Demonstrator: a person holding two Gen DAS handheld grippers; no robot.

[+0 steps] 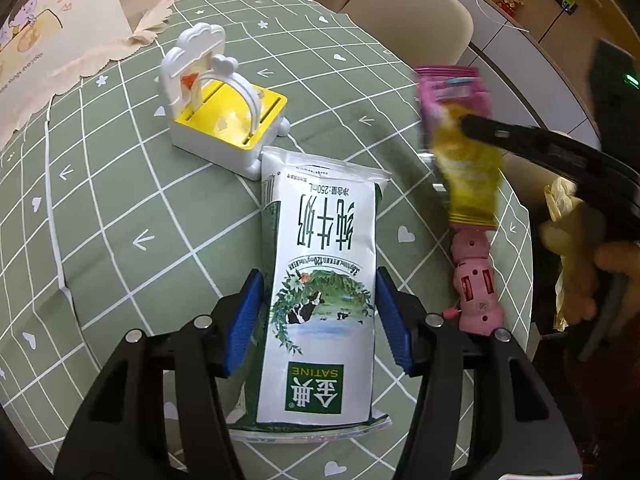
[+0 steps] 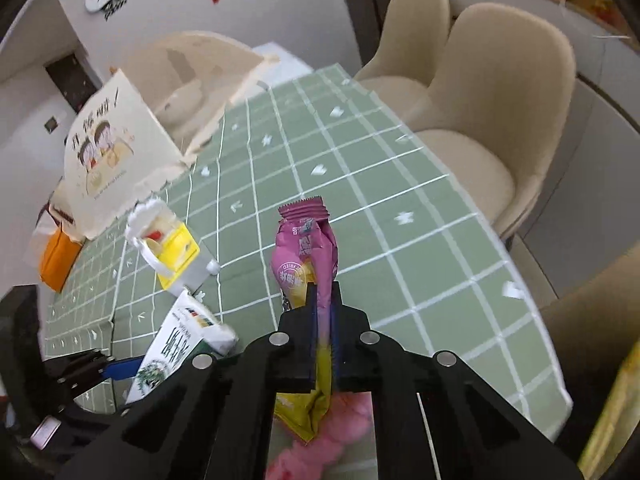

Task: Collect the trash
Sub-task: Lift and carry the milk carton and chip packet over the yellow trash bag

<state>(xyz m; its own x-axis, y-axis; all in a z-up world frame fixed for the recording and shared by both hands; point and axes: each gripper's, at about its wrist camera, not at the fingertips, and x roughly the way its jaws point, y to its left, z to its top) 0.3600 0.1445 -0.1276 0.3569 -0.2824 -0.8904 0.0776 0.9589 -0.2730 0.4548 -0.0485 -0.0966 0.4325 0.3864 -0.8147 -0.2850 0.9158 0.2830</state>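
Overhead, the right gripper [image 2: 324, 304] pinches a pink-yellow wrapper [image 2: 306, 248], lifted above the table [image 2: 360, 184]; the left gripper [image 1: 318, 316] spreads wide around a milk carton [image 1: 320, 280] lying flat, blue pads [image 1: 244, 320] not touching; a pink toy [image 1: 476, 284] sits partly hidden under the wrapper; a yellow-white box [image 1: 224, 120] stands open, contents unclear.

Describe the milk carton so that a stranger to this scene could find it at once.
On the green checked tablecloth, look just in front of the white-and-yellow toy. The milk carton lies flat between the open left gripper fingers. Only it is white with green leaves and a cow.
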